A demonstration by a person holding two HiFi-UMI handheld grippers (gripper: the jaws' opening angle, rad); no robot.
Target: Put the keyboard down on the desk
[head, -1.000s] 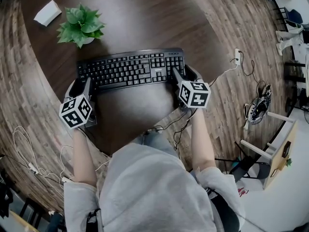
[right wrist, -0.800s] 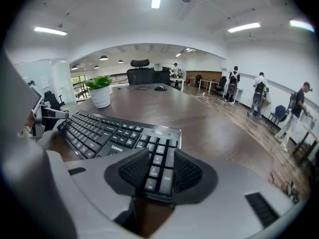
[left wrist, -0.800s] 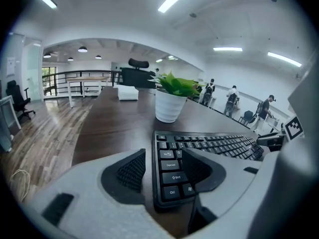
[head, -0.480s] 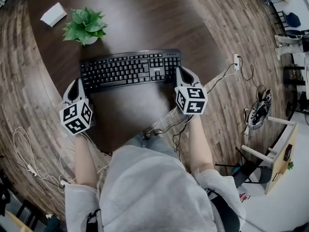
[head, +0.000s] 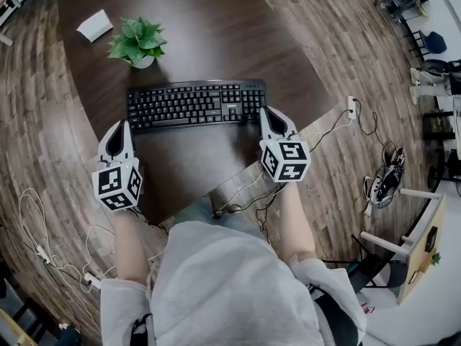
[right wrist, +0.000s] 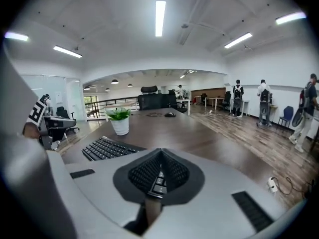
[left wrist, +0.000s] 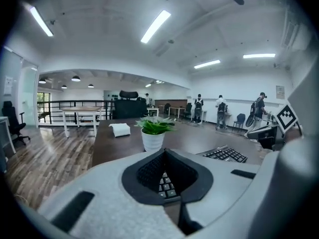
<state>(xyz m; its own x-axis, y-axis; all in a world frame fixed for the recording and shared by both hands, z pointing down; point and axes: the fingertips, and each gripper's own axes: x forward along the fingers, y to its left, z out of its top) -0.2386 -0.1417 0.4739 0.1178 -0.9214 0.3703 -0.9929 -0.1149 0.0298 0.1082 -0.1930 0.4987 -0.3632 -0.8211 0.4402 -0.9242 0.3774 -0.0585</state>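
Observation:
The black keyboard (head: 194, 103) lies flat on the dark wooden desk (head: 194, 157), straight ahead of me. My left gripper (head: 122, 125) is shut and empty, just off the keyboard's left front corner and a little back from it. My right gripper (head: 263, 110) is also shut with nothing in it, its tip by the keyboard's right front corner. In the left gripper view the keyboard (left wrist: 224, 154) shows to the right past the closed jaws. In the right gripper view the keyboard (right wrist: 107, 148) lies to the left.
A potted green plant (head: 137, 43) stands behind the keyboard's left end, and a white box (head: 95, 25) lies farther back left. Cables (head: 43, 244) trail on the floor at my left, and a power strip (head: 353, 107) lies at the right. People stand far off across the room.
Both grippers stood open at the keyboard's ends; they have closed and drawn back toward me. The keyboard stays flat on the desk.

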